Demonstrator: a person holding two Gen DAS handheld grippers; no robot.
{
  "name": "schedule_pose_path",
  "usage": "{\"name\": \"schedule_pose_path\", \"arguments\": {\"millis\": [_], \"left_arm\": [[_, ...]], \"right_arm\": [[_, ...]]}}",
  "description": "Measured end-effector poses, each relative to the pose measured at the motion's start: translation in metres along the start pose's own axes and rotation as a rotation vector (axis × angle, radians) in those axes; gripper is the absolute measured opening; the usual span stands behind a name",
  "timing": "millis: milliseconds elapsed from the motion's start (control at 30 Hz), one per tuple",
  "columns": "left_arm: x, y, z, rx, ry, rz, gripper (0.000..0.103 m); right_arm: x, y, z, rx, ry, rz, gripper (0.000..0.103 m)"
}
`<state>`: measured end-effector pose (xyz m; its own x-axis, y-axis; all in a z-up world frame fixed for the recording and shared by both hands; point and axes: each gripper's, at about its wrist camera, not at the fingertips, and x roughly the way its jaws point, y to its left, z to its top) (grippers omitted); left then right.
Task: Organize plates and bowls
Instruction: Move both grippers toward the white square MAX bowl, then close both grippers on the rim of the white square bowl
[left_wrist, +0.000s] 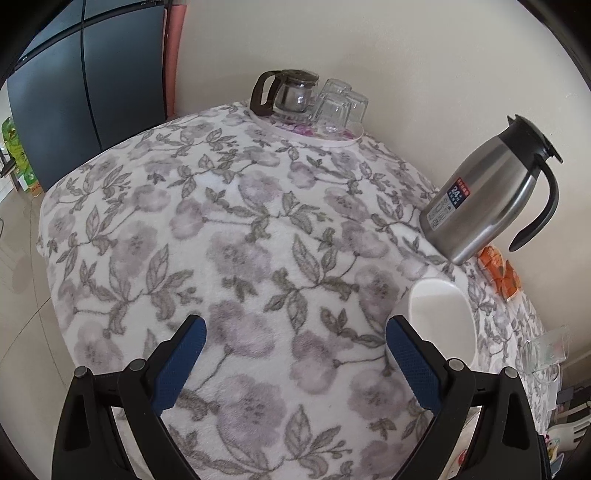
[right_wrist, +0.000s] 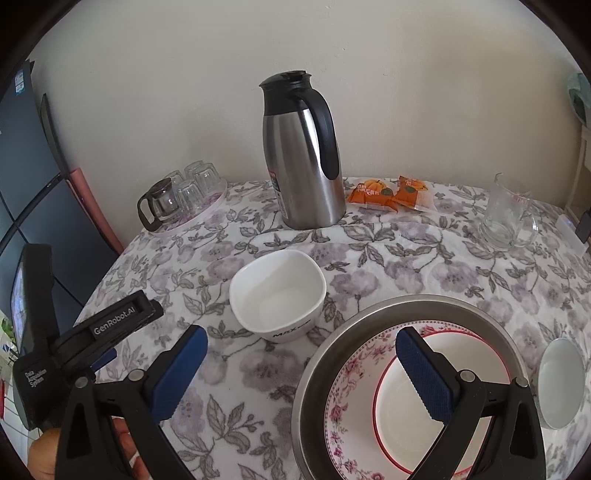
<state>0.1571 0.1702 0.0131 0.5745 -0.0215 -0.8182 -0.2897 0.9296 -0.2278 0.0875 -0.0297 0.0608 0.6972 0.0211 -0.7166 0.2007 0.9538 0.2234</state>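
Right gripper (right_wrist: 301, 373) jaws wide apart, empty, hovering over a metal pan (right_wrist: 369, 314) holding a floral-rimmed plate (right_wrist: 351, 387) with a red-rimmed plate (right_wrist: 399, 424) stacked inside. Left gripper (left_wrist: 295, 365) also spread, empty, above the floral tablecloth (left_wrist: 240, 221). White squarish bowl (right_wrist: 279, 293) sits just left of the pan; small white bowl (right_wrist: 561, 384) on its right. Behind: steel thermos jug (right_wrist: 306, 155), snack packets (right_wrist: 391, 194), glass mug (right_wrist: 506, 214), tray of upturned glasses (right_wrist: 195, 184) and a glass teapot (right_wrist: 159, 203).

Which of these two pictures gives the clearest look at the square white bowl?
The right wrist view: the square white bowl shows whole, empty inside. The left wrist view catches only part of it, behind a finger.
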Motion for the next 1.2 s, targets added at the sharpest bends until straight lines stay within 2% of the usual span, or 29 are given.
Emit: {"name": "schedule_pose_path", "arguments": {"millis": [100,267,367,567,800,1200], "left_arm": [[-0.001,-0.008,0.003,0.005,-0.034,-0.033,0.098],[0.002,-0.025,0.006,0.064,-0.038,-0.077,0.098],[0.006,-0.034,0.006,0.104,-0.014,-0.088,0.098],[0.02,-0.031,0.007,0.084,0.052,-0.082,0.098],[0.033,-0.031,0.01,0.061,0.095,-0.172,0.098],[0.049,-0.052,0.011,0.085,0.096,-0.235,0.097]], "right_arm": [[0.005,-0.001,0.003,0.012,0.01,-0.007,0.103],[0.01,-0.005,0.01,0.038,0.021,-0.016,0.103],[0.013,-0.007,0.015,0.051,0.029,-0.019,0.103],[0.019,-0.007,0.029,0.058,0.041,-0.019,0.103],[0.032,-0.01,0.038,0.065,0.065,-0.054,0.102],[0.073,-0.014,0.043,0.077,0.154,-0.113,0.073]]}}
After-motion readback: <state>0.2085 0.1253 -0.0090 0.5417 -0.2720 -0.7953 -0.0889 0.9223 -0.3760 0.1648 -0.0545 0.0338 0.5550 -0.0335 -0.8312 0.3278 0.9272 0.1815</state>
